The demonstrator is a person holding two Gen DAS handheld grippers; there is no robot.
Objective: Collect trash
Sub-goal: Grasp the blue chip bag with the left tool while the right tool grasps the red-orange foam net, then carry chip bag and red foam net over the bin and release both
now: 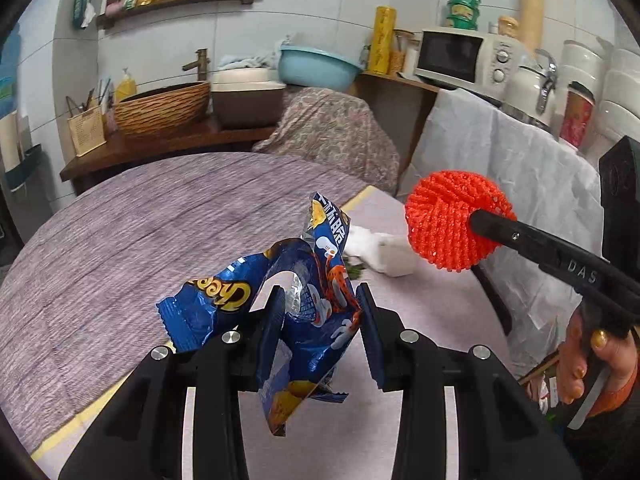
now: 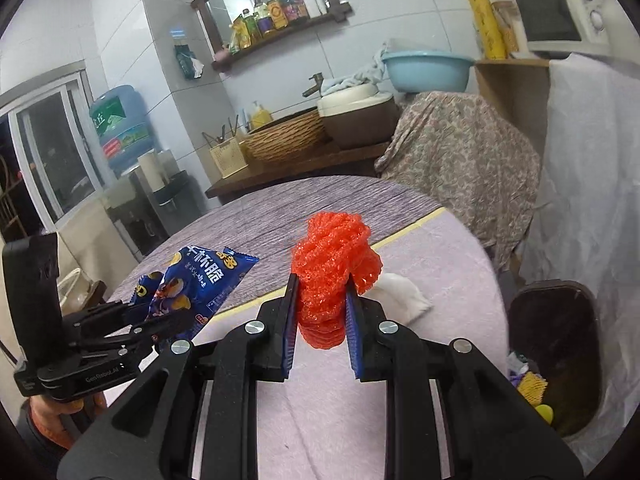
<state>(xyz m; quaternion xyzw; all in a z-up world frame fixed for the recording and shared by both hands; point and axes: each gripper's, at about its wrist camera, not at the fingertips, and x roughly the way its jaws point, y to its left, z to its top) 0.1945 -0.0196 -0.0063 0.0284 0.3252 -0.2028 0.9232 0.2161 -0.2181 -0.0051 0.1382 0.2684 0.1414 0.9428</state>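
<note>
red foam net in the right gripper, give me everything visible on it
The foam net is bright orange-red, soft open-mesh foam, the kind that sleeves fruit, bunched into a rounded wad. The right gripper is shut on its lower half, which the blue pads squeeze narrow; the top bulges out above the fingers. It hangs in the air above the table, touching nothing but the pads. From the left wrist view it looks like a ribbed ball on the end of the fingers.
</note>
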